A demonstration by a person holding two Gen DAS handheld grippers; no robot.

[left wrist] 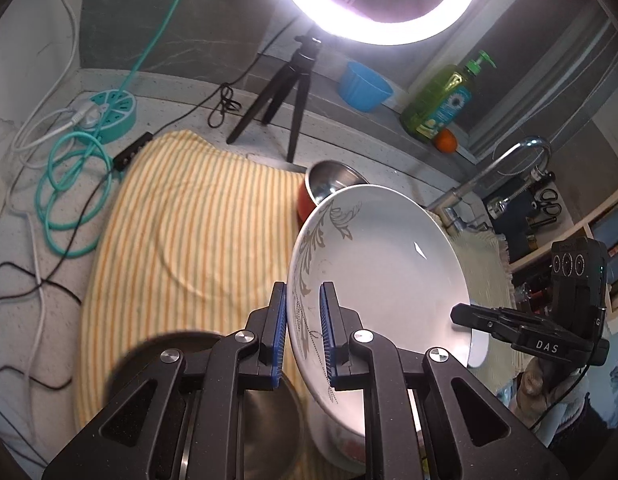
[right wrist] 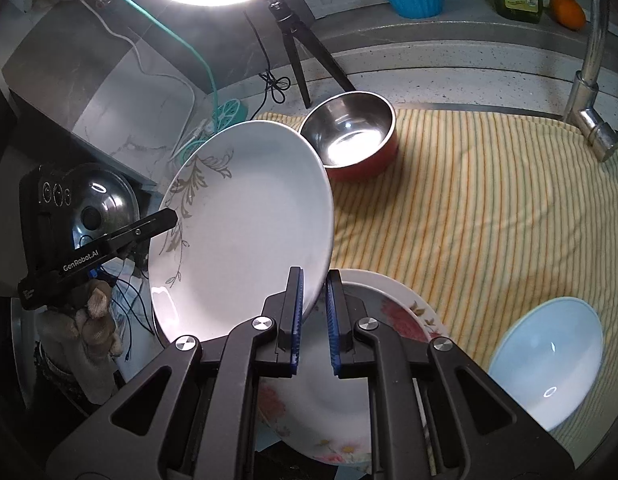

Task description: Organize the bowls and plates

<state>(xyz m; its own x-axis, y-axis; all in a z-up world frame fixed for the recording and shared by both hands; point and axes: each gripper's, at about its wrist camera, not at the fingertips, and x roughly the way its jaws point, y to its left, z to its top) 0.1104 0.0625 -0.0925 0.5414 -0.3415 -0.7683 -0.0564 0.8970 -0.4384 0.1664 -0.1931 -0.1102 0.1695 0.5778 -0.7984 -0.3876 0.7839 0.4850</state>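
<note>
Yellow-striped towel (right wrist: 469,208) covers the speckled counter (left wrist: 237,120) beneath both tools. Nearest, the left gripper (left wrist: 303,320) and the right gripper (right wrist: 314,300) each pinch an opposite rim of a white plate with a grey leaf pattern (right wrist: 253,216), held tilted above a floral plate (right wrist: 405,320). A pale blue bowl (right wrist: 549,360) sits just right. Farther back stands a red steel-lined bowl (right wrist: 351,136), then a tripod ring light (left wrist: 377,0).

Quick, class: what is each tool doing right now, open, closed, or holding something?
Left tool: closed on the rim of the white plate.
Right tool: closed on the opposite rim of the same plate.
</note>
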